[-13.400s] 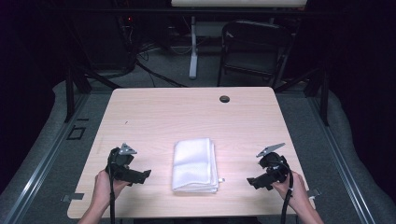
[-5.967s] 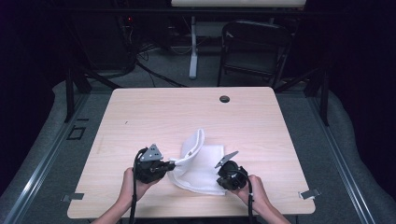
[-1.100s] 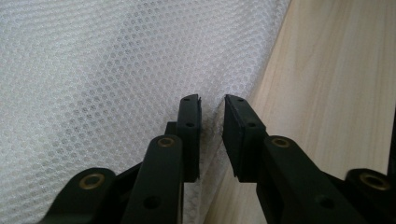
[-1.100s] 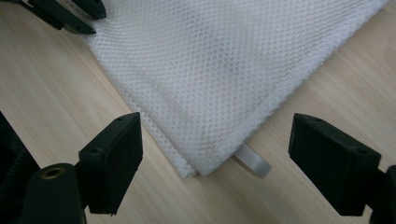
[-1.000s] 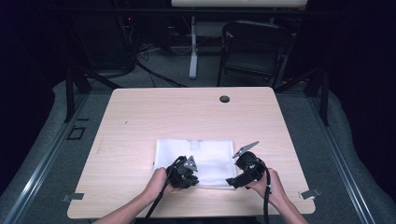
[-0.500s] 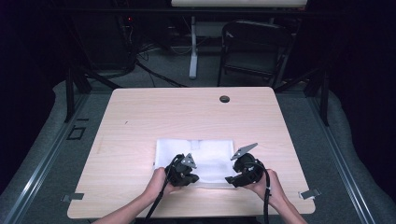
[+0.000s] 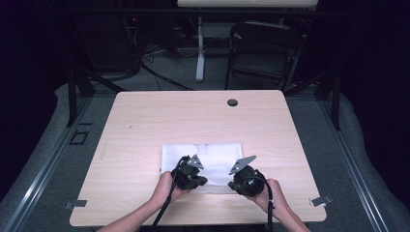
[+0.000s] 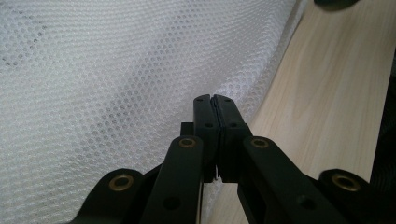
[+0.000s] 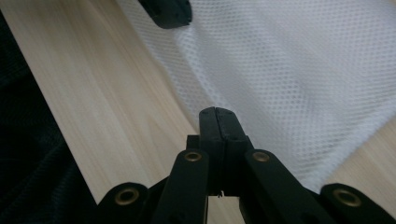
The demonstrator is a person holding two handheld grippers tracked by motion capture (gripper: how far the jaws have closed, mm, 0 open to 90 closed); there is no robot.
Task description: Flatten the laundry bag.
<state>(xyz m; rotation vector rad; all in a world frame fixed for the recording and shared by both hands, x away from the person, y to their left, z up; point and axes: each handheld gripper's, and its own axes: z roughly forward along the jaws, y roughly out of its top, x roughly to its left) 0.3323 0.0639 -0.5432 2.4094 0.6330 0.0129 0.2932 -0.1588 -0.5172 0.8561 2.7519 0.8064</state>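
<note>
Cloth: one white mesh sheet (image 7: 203, 157) lies spread flat near the tabletop's (image 7: 145, 121) front edge, both grippers at its near hem. Left gripper (image 8: 215, 99) has its fingers pinched shut on the hem. Right gripper (image 9: 217, 112), just closing, is clamped on the edge. Folding seems just beginning.

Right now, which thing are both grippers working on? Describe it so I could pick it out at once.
Look at the light wooden table, then at its near edge, just ahead of the person's two hands. There lies a white mesh cloth, spread flat as a rectangle, with the left gripper and the right gripper at its near edge. It is the sole soft white thing there; the other mark is a small dark hole at the far edge.
</note>
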